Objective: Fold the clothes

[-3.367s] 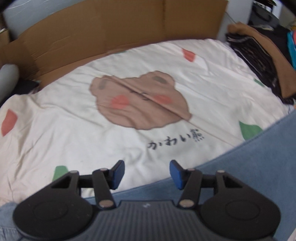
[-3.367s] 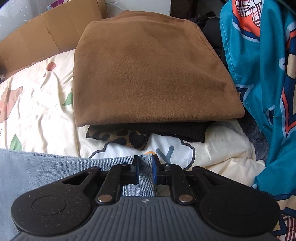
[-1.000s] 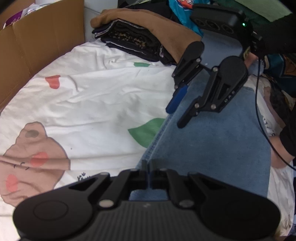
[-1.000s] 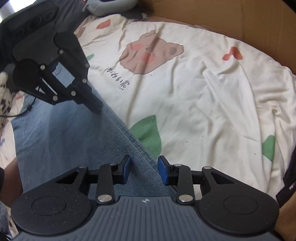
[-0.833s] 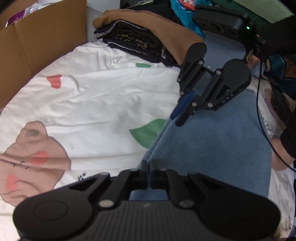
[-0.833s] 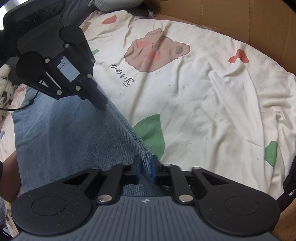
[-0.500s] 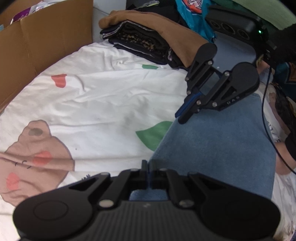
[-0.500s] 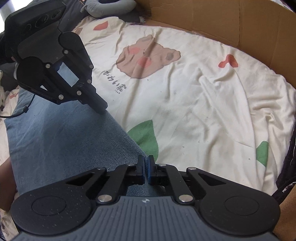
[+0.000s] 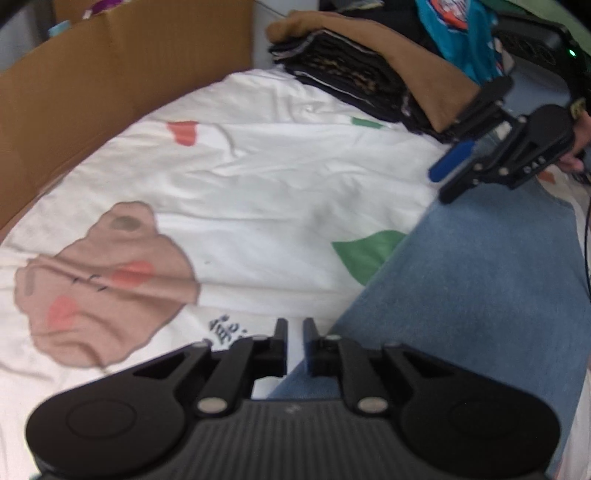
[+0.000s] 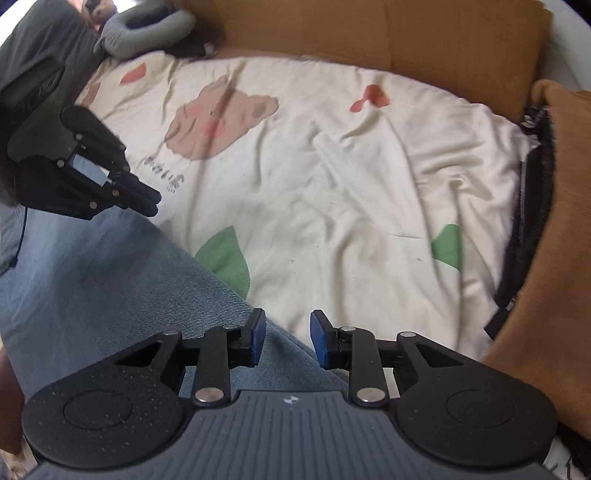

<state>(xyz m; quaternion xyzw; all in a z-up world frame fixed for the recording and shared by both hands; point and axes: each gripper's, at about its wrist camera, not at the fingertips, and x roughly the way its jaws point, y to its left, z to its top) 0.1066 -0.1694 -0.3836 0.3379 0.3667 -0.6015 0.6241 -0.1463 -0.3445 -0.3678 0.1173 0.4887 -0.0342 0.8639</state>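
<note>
A folded blue denim garment point(image 9: 480, 291) lies flat on the white bear-print bed sheet point(image 9: 258, 177); it also shows in the right wrist view point(image 10: 92, 273). My left gripper point(image 9: 294, 341) is slightly open and empty, just above the denim's near corner. My right gripper point(image 10: 286, 338) is open and empty over the denim's other corner. The right gripper shows at the far right of the left wrist view point(image 9: 447, 173), and the left gripper at the left of the right wrist view point(image 10: 147, 201).
A stack of folded clothes topped by a brown garment point(image 9: 388, 62) sits at the sheet's far side, also in the right wrist view point(image 10: 554, 221). A cardboard wall point(image 9: 110, 85) borders the bed. A teal garment point(image 9: 458, 33) lies behind the stack.
Both grippers have let go of the denim edge and opened. The denim now lies flat on the sheet and both grippers have drawn back a little.
</note>
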